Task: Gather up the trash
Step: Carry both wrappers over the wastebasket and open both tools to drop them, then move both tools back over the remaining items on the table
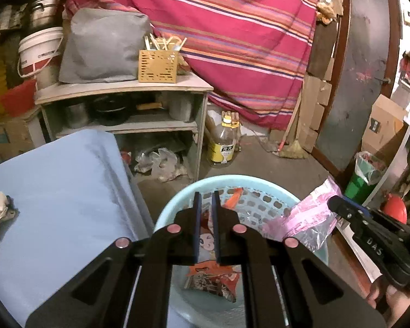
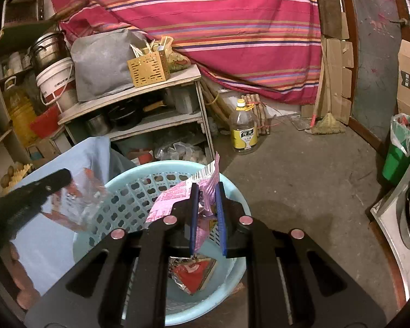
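Observation:
A light blue perforated basket stands beside a blue-covered table. My left gripper hovers over the basket, its jaws slightly apart with a clear red-printed wrapper hanging between them. My right gripper is shut on a pink wrapper above the basket's rim. Red snack packets lie in the basket's bottom. Crumpled trash lies on the table at the left.
A wooden shelf with pots, a grey bag and a chopstick holder stands behind. An oil bottle and a broom stand on the concrete floor. A green bin is at the right.

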A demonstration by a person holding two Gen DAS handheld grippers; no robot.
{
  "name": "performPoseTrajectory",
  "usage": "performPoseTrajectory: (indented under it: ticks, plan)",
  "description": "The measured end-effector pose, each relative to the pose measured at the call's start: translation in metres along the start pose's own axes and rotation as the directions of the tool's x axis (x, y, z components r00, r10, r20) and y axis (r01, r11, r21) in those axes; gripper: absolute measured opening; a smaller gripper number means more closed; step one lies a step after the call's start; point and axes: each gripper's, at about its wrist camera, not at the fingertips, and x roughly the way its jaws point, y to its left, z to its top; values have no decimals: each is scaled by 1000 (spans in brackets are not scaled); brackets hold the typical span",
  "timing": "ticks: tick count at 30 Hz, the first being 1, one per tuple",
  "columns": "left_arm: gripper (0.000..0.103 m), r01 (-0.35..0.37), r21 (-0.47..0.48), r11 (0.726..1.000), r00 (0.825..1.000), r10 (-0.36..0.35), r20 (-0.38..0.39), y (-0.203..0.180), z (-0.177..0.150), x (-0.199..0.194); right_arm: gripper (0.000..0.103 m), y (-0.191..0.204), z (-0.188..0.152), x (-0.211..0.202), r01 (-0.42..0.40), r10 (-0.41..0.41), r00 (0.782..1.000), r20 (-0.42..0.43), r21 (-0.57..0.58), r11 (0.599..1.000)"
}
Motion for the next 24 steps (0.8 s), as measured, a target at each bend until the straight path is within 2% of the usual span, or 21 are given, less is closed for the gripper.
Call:
performPoseTrajectory:
  ticks: [4, 5, 7, 8, 9, 12, 15, 16, 17, 21, 24]
  plan:
    - [12, 21, 18, 1000, 999, -21, -33, -6, -1, 7, 13, 1, 0, 2, -5, 5, 1000, -11, 9, 1000]
    - [16, 26, 20, 999, 999, -25, -40, -7, -1, 9, 13, 2, -1, 3, -5, 5, 1000, -15, 7, 1000]
    - [39, 16, 21, 1000, 999, -16, -37, -7, -1, 6, 13, 3, 0, 5, -7, 7, 1000, -21, 5, 1000]
    - [59, 5, 19, 1000, 1000, -4, -25, -7, -1, 4, 13, 4, 0, 6, -9, 9, 1000, -22, 4, 1000]
    - [66, -6, 20, 1000, 1000, 6, -4, -7, 0, 0, 13, 6, 1, 6, -11, 11, 1000, -23, 3, 1000]
    - [72, -22, 34, 999, 1000, 21, 23, -3, 1, -10, 13, 11, 2, 9, -17, 17, 999, -28, -1, 1000]
    - [76, -47, 27, 999, 998, 46, 45, 5, 3, -20, 26, 18, 3, 16, -32, 31, 998, -51, -9, 999]
    - [78, -50, 19, 999, 998, 49, 49, 9, 3, -23, 49, 22, 2, 17, -25, 25, 998, -49, -11, 1000]
    - [83, -53, 7, 999, 997, 52, 52, 15, 2, -27, 65, 25, 2, 18, -20, 20, 999, -47, -13, 1000]
    - [84, -83, -25, 996, 994, 84, 65, 41, 1, -43, 67, 33, 2, 22, -27, 26, 998, -53, -13, 1000]
    - [84, -116, -51, 992, 990, 120, 74, 64, -3, -58, 76, 42, 1, 21, -26, 25, 999, -45, -28, 999]
